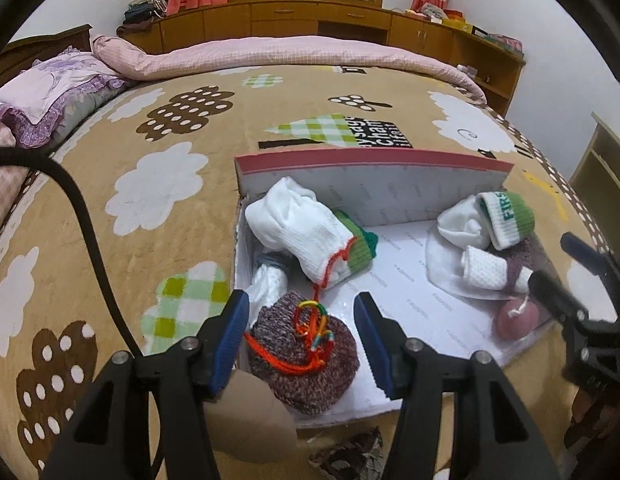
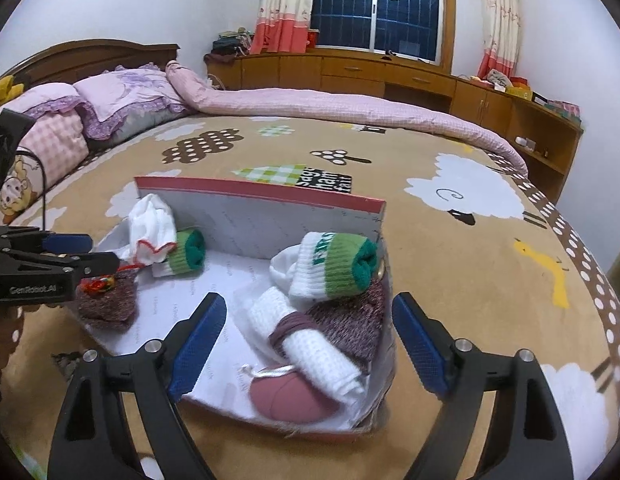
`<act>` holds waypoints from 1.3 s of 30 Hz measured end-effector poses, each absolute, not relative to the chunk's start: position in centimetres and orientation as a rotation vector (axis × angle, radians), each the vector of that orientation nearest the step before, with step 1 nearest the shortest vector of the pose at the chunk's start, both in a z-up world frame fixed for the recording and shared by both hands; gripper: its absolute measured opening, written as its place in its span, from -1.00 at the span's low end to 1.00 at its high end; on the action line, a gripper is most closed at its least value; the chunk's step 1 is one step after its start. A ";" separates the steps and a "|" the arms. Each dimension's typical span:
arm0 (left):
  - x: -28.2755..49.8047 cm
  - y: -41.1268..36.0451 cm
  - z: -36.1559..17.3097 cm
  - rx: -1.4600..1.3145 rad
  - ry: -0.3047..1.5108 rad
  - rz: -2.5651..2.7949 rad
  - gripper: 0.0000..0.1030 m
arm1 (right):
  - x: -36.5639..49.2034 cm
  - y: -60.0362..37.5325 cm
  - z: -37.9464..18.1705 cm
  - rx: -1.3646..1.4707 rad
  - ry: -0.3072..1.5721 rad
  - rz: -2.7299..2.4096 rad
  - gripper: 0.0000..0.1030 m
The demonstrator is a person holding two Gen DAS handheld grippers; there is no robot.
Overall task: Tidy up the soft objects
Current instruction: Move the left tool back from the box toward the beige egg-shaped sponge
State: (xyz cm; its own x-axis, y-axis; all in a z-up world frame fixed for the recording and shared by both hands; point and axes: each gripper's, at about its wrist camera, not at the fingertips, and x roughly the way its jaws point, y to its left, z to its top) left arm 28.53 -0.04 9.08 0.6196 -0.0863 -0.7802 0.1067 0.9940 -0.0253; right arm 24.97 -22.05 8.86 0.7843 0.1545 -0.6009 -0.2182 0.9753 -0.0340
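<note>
A shallow white cardboard box (image 1: 413,276) (image 2: 246,224) with a red-edged upright lid lies on the bed. At its left end lie a knitted maroon pouch (image 1: 306,364) (image 2: 108,302) with a red and multicoloured cord, and a white sock with green cuff (image 1: 310,232) (image 2: 186,250). At its right end lie rolled white socks (image 1: 483,268) (image 2: 313,344), a green-cuffed sock (image 1: 509,216) (image 2: 337,268), a second maroon knit piece (image 2: 349,320) and a pink pouch (image 1: 515,320) (image 2: 290,396). My left gripper (image 1: 302,338) (image 2: 86,256) is open, its fingers either side of the maroon pouch. My right gripper (image 2: 310,344) (image 1: 565,268) is open around the right pile.
The box rests on a tan blanket (image 1: 150,208) with cloud and tree prints. Pillows (image 2: 110,100) and a rolled pink quilt (image 2: 349,112) lie at the far side. Wooden cabinets (image 2: 389,76) run under the window. A black cable (image 1: 86,232) crosses at the left.
</note>
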 end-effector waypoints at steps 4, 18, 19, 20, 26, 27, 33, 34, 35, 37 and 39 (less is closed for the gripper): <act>28.0 -0.2 9.2 0.032 0.893 -0.114 0.12 | 23.9 -21.5 9.1 -0.112 0.642 0.231 0.69; 25.6 0.3 9.1 0.027 0.893 -0.085 0.12 | 21.8 -20.8 8.5 -0.108 0.662 0.263 0.69; 25.3 0.4 9.1 0.026 0.896 -0.082 0.12 | 21.5 -20.8 8.2 -0.108 0.669 0.263 0.69; 25.1 0.4 9.1 0.021 0.897 -0.082 0.12 | 21.2 -20.8 7.8 -0.109 0.677 0.263 0.69; 23.6 0.8 8.5 -0.018 0.926 -0.116 0.12 | 19.8 -21.0 7.0 -0.110 0.689 0.252 0.69; 23.3 0.8 8.4 -0.017 0.924 -0.116 0.12 | 19.6 -21.0 7.0 -0.112 0.686 0.252 0.69; 21.2 0.4 8.0 -0.009 0.915 -0.140 0.12 | 18.5 -20.8 7.0 -0.099 0.682 0.275 0.69; 20.9 0.4 7.9 -0.015 0.913 -0.152 0.12 | 18.3 -20.7 7.1 -0.098 0.681 0.277 0.69; 20.6 0.4 7.8 -0.019 0.905 -0.165 0.12 | 18.1 -20.7 7.0 -0.097 0.681 0.280 0.69; 20.0 0.7 7.9 -0.027 0.886 -0.174 0.12 | 17.6 -20.6 6.7 -0.093 0.686 0.285 0.69; 19.0 1.3 8.1 -0.044 0.869 -0.179 0.12 | 17.0 -20.5 6.4 -0.094 0.695 0.289 0.69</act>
